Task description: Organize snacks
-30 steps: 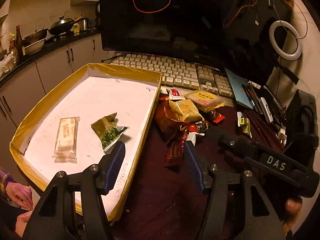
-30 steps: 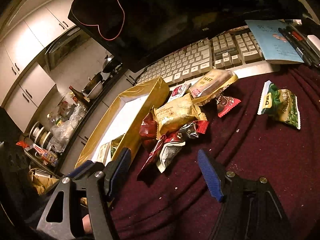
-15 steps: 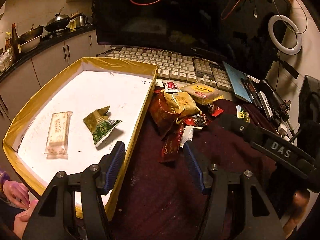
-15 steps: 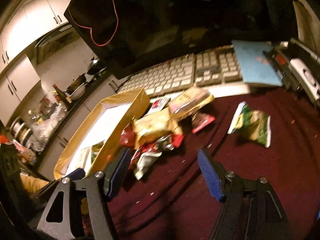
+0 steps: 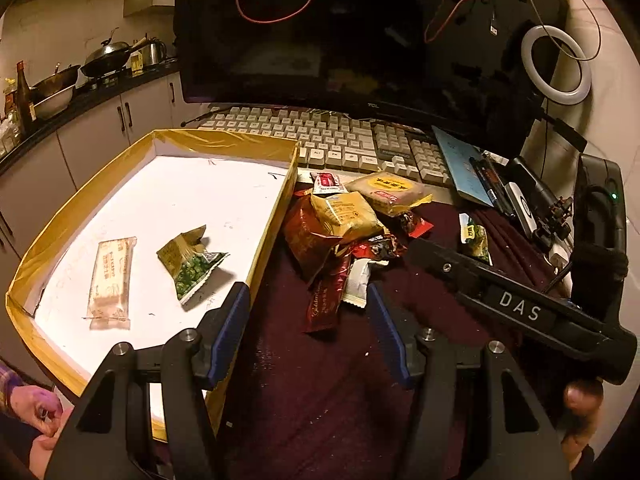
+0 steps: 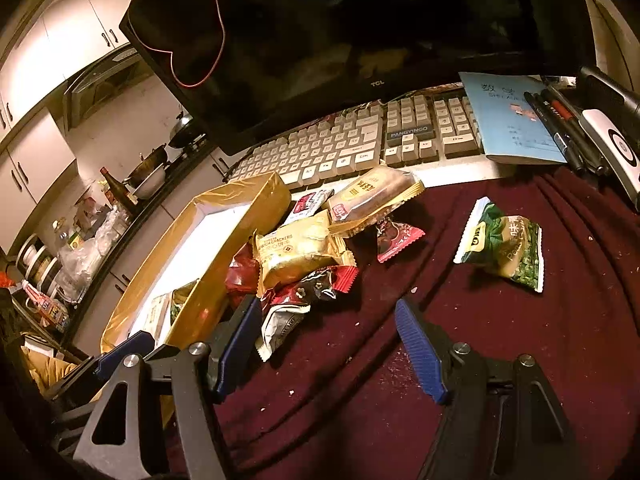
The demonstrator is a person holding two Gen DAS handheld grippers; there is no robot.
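- The left tool (image 5: 308,336) hangs with its blue-padded jaws apart and empty, above the maroon cloth (image 5: 320,392) covering the desk, just beside the wall of the shallow white tray with gold-taped rim (image 5: 272,220).
- The right tool (image 6: 326,338) also has its jaws apart, gripping nothing.
- In the tray lie a pale cream wrapped bar (image 5: 111,278) and a torn green pea packet (image 5: 190,266).
- A heap of gold and red snack packets (image 6: 304,248) sits touching the tray's outer wall.
- A green-and-white snack bag (image 6: 506,248) lies apart on the cloth.
- A beige keyboard (image 6: 352,148) lies behind the heap.

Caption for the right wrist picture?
Open right gripper above maroon cloth, facing piled snack packets beside gold-edged tray.
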